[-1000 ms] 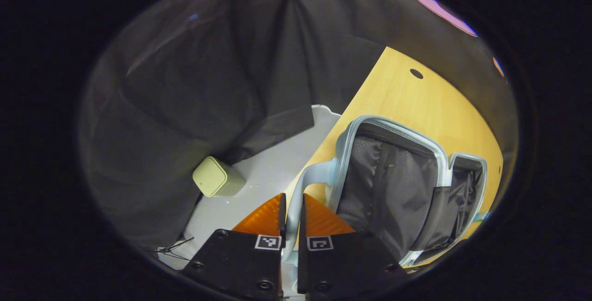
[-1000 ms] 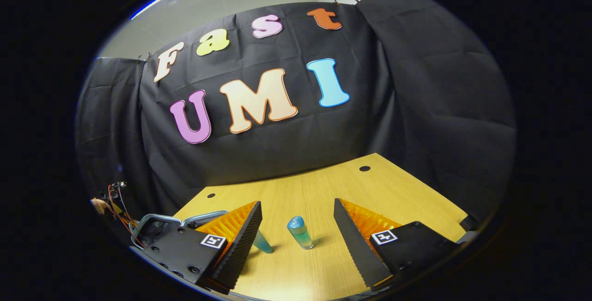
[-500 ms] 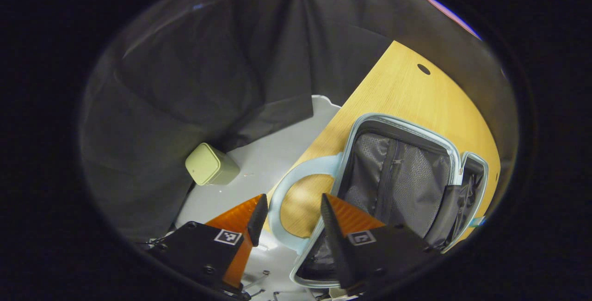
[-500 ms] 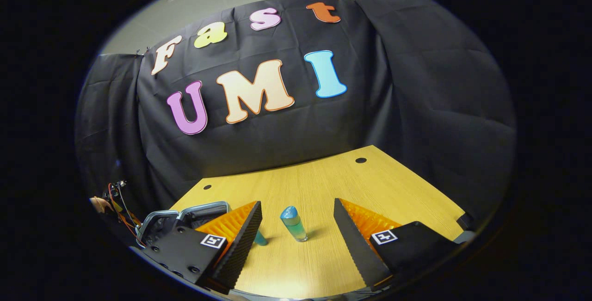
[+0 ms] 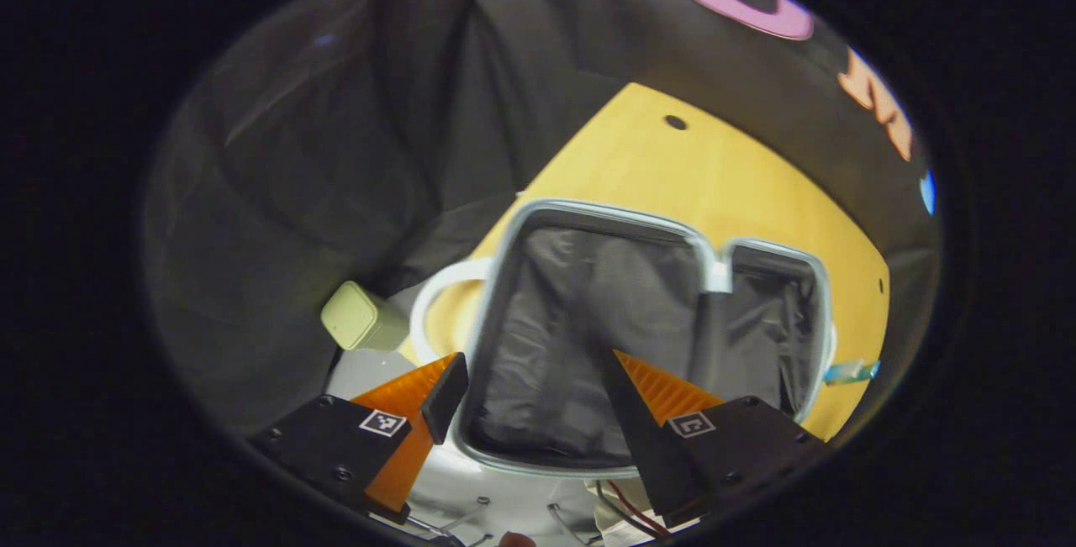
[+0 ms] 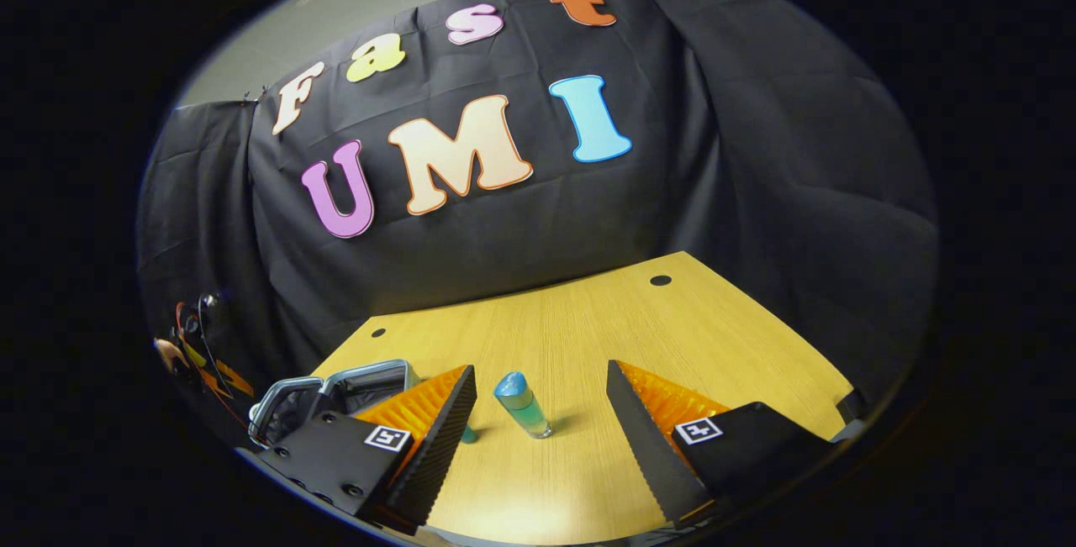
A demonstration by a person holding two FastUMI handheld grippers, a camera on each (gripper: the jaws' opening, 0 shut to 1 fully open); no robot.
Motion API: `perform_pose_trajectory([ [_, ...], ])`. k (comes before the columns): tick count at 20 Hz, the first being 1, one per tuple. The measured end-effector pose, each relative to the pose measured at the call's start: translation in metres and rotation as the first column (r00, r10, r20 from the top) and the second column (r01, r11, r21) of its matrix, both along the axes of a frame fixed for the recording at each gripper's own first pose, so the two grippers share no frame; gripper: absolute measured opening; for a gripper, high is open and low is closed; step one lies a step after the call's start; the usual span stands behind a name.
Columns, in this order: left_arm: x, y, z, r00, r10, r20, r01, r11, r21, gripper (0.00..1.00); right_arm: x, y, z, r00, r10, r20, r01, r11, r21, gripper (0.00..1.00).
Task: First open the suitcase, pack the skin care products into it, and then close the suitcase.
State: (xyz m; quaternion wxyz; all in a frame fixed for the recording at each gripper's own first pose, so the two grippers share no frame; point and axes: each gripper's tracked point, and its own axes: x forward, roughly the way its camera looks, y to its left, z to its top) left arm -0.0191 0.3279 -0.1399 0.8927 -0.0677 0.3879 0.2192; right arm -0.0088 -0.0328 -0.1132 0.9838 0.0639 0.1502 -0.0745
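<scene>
While the right tongs (image 6: 541,421) stand wide apart and hold nothing, a small bottle (image 6: 522,405) with a rounded blue cap stands upright on the table (image 6: 588,320) just ahead of the gap between them. It looks light, stiff and smooth, so it may well slip or tip; a grip low on the clear body, below the cap, seems the safest hold. Just to the left of that bottle, half hidden behind the left-hand finger, a second teal item (image 6: 467,434) shows; what it is cannot be told.

Further left of the bottle lies the suitcase (image 6: 336,391), open on the table. In the left gripper view the left tongs (image 5: 525,379) are also apart and empty, hovering over the suitcase (image 5: 588,337), whose two halves lie spread with dark, soft fabric lining and a pale, stiff rim. Its looped handle (image 5: 429,303) reaches past the table's edge. The open shell should take the bottle easily; the rim is the only thing to clear.

Beyond the handle sits a pale green box (image 5: 357,320) off the table. A slim teal item (image 5: 851,371) lies beside the suitcase's far half, blurred.
</scene>
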Motion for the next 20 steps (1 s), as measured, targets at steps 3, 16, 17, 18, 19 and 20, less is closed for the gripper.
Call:
perform_pose_trajectory([
  [3,-0.004,-0.068,-0.008,0.997,-0.073,-0.036,0.073,0.997,0.006,0.96,0.006,-0.009,-0.007,0.999,0.035,-0.024,-0.035,0.999,-0.009,0.98],
  [16,0.045,-0.328,-0.035,0.902,-0.417,0.110,0.415,0.909,0.039,0.96,0.019,-0.013,-0.054,0.971,0.187,-0.149,-0.189,0.982,0.001,0.98],
  [17,0.054,-0.340,-0.038,0.888,-0.442,0.124,0.438,0.897,0.060,0.96,0.019,-0.011,-0.060,0.966,0.202,-0.164,-0.205,0.979,0.002,0.98],
  [18,0.060,-0.351,-0.040,0.879,-0.457,0.135,0.451,0.889,0.075,0.96,0.021,-0.009,-0.065,0.959,0.221,-0.177,-0.223,0.975,0.004,0.94],
  [19,0.067,-0.363,-0.045,0.865,-0.479,0.151,0.471,0.878,0.088,0.96,0.022,-0.006,-0.072,0.951,0.239,-0.193,-0.243,0.970,0.004,0.98],
  [20,0.072,-0.372,-0.051,0.858,-0.489,0.161,0.479,0.872,0.097,0.96,0.026,-0.004,-0.077,0.943,0.262,-0.206,-0.267,0.964,0.002,0.94],
])
